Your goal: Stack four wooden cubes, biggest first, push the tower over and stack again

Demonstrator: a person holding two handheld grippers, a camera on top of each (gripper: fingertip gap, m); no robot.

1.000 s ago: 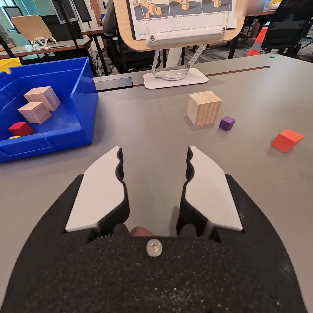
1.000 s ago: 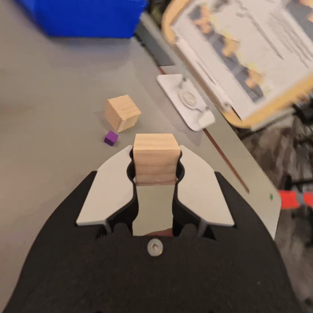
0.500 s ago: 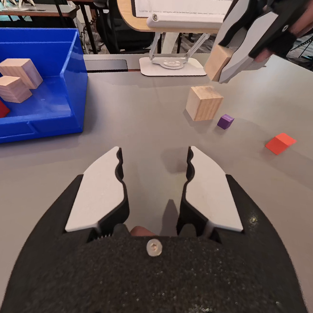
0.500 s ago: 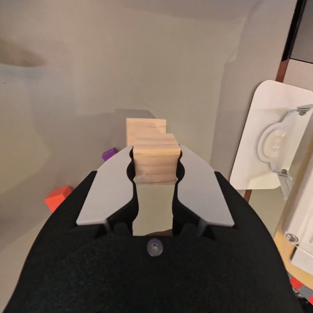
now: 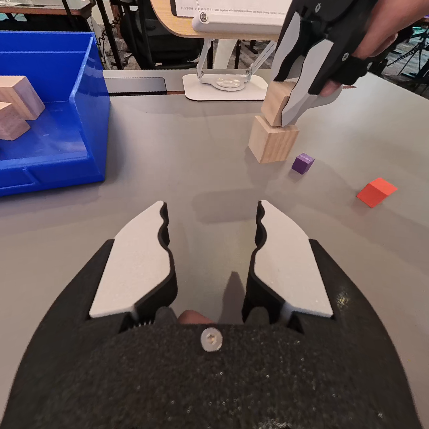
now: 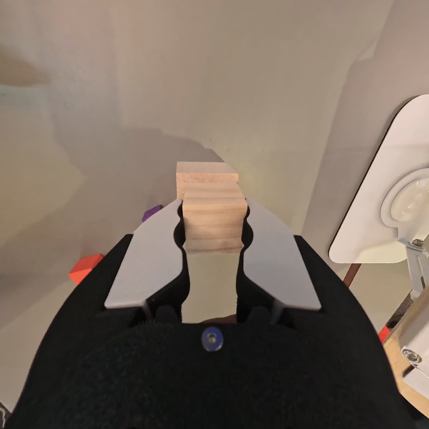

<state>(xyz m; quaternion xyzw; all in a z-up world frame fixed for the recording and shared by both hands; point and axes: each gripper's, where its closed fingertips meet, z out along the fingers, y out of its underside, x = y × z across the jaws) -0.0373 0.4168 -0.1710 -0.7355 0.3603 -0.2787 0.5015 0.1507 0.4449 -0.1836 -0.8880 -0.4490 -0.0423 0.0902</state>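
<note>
The right gripper point(image 5: 293, 111) is over the big base cube point(image 5: 272, 142) with the smaller wooden cube point(image 5: 275, 103) pinched between its fingers point(image 6: 154, 249), and from the left wrist view that cube looks to be touching the base cube's top, tilted, with one corner down. To do this well, level the cube so its bottom face sits flat, centre it on the base, then let go gently and lift straight away so nothing drags sideways. From the right wrist view the held cube point(image 6: 214, 226) covers most of the base point(image 6: 206, 173), so they seem roughly lined up. The left gripper point(image 5: 211, 228) hovers low over the grey table point(image 5: 162, 151), fingers spread wide, holding nothing and touching nothing. Waiting nearby: a purple cube point(image 5: 302, 163) just beside the base and a red cube point(image 5: 376, 192) farther right. The blue bin point(image 5: 88, 97) at the left holds two more wooden cubes point(image 5: 16, 109).
</note>
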